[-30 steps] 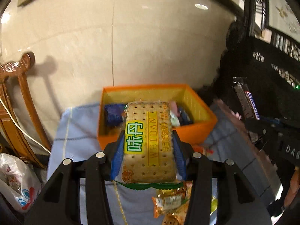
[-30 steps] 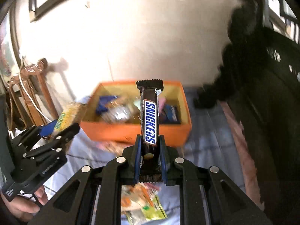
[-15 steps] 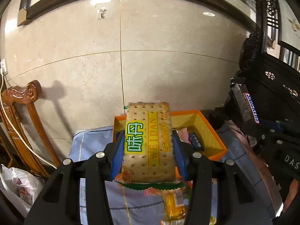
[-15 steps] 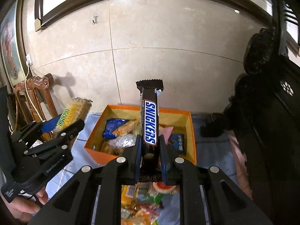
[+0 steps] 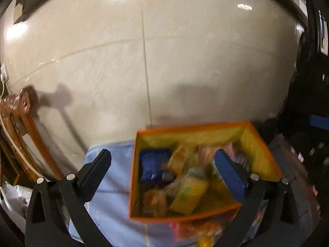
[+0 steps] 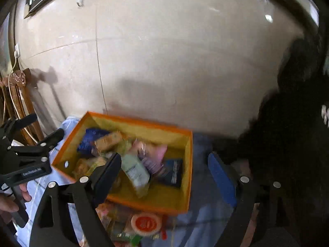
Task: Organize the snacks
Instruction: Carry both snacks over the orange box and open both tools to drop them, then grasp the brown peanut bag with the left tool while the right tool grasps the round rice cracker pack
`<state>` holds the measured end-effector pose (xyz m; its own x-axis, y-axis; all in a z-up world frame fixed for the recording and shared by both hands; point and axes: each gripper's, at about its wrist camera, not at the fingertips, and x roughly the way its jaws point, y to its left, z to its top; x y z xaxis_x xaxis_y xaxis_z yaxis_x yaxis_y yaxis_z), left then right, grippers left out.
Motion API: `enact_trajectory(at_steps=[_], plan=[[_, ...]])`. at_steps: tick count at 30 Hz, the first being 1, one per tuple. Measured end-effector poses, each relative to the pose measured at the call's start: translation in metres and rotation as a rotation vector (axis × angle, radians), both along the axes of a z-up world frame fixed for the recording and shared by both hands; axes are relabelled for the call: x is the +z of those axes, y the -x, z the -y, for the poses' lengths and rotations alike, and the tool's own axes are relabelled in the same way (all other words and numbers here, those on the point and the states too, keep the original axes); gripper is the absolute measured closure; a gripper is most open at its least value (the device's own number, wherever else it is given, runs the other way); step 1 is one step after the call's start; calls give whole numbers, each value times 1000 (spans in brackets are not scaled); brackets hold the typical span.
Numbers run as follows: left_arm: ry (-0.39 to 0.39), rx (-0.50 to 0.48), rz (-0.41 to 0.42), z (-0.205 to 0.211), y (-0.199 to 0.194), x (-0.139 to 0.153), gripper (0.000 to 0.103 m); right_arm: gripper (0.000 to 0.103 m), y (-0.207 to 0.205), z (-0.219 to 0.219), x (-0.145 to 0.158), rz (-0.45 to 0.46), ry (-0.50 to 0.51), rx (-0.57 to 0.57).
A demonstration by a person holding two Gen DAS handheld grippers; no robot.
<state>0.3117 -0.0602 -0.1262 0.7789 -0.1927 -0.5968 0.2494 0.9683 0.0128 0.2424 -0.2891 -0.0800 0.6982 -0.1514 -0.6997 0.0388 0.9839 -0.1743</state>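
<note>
An orange box [image 5: 259, 144] with a yellow inside stands on a light blue cloth [image 5: 111, 205] and holds several snack packs, among them a blue pack [image 5: 153, 164] and a yellow pack [image 5: 189, 193]. My left gripper [image 5: 162, 164] is open and empty just above the box's near left side. In the right wrist view the same box [image 6: 189, 164] holds a pale green pack [image 6: 135, 170] and a dark blue pack [image 6: 172, 173]. My right gripper [image 6: 164, 168] is open and empty over the box. The left gripper also shows at the left edge of the right wrist view [image 6: 37, 142]. Both views are blurred.
Loose snacks lie on the cloth in front of the box, among them a round orange-topped one [image 6: 146, 223]. A carved wooden chair [image 5: 18, 135] stands at the left, with a white plastic bag [image 5: 10, 195] below it. A tiled wall [image 5: 144, 61] rises behind the box. Dark furniture [image 6: 292, 144] stands at the right.
Both grippers have opened. The biscuit pack has left the left gripper and the Snickers bar has left the right one. Both views have tipped down over the box.
</note>
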Motion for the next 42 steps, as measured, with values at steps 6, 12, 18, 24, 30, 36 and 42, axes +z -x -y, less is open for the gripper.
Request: enact_trajectory(at_steps=[6, 12, 18, 24, 30, 36, 42], plan=[[-11, -116, -69, -21, 80, -53, 4, 16, 58, 15, -52, -98, -129, -49], [-50, -373, -138, -27, 192, -122, 4, 16, 117, 12, -117, -249, -241, -96], [-106, -436, -171, -18, 228, -167, 4, 16, 128, 4, -147, -320, -210, -115], [-101, -440, -180, -1, 227, -188, 4, 16, 114, 15, -153, -335, -211, -160], [-103, -443, -248, 2, 225, -213, 36, 16, 77, 21, -167, -330, -211, -190], [-101, -494, -222, 5, 232, -210, 53, 16, 32, 4, -190, -350, -78, -97], [-88, -493, -221, 3, 231, -211, 53, 17, 8, 4, -217, -421, -145, -93]])
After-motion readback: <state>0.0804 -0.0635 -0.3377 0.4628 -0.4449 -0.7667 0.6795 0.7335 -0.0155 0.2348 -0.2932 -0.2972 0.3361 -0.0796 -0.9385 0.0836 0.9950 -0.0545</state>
